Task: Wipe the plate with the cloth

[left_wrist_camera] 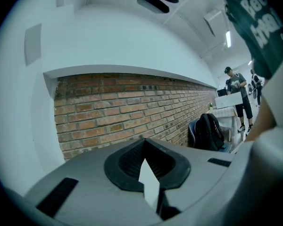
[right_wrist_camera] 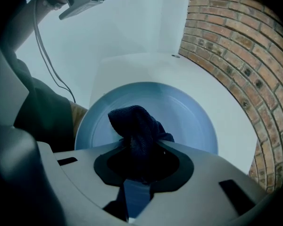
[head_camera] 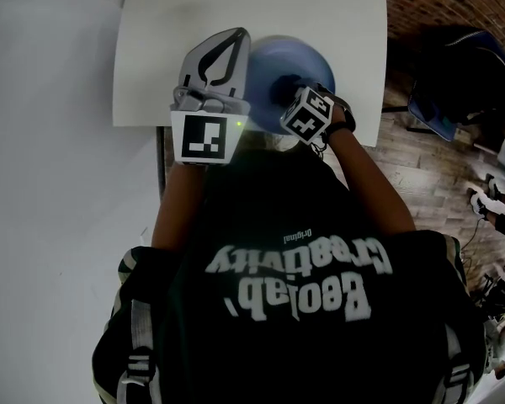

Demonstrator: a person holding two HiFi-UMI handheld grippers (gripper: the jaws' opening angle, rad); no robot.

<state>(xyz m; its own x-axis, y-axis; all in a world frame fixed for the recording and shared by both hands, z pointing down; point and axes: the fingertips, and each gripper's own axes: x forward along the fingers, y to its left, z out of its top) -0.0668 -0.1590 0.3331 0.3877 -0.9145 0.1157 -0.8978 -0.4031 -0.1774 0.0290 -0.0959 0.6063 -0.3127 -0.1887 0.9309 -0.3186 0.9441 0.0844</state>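
What the right gripper (right_wrist_camera: 139, 150) holds: a cloth (right_wrist_camera: 137, 125), with the jaws closed tight on it so the fabric fills the gap between them.
Cloth: dark navy with a coarse woven texture, bunched into a lump that sticks out past the jaw tips. In the head view it shows as a dark patch (head_camera: 283, 87) near the middle of the plate.
Cloth contact: its end lies over the plate's inner face. Whether it presses on that face cannot be made out.
Plate (right_wrist_camera: 191, 114): round, pale blue and smooth, with a shallow raised rim. No marks are visible on it. It lies flat, directly under the right gripper.
Plate position: on the table, close to the edge nearest the person, and right of the left gripper in the head view (head_camera: 310, 60).
Table (head_camera: 320, 11): white and matte. It is bare around the plate.
Left gripper (left_wrist_camera: 146, 167): jaws drawn together with only a thin pale wedge between them, and nothing held. In the head view it sits just beside the plate's left rim (head_camera: 221, 57).
Left gripper aim: toward a brick wall (left_wrist_camera: 132, 107).
Surroundings: a dark backpack (left_wrist_camera: 208, 131) against the wall, and wooden floor (head_camera: 412, 171) right of the table.
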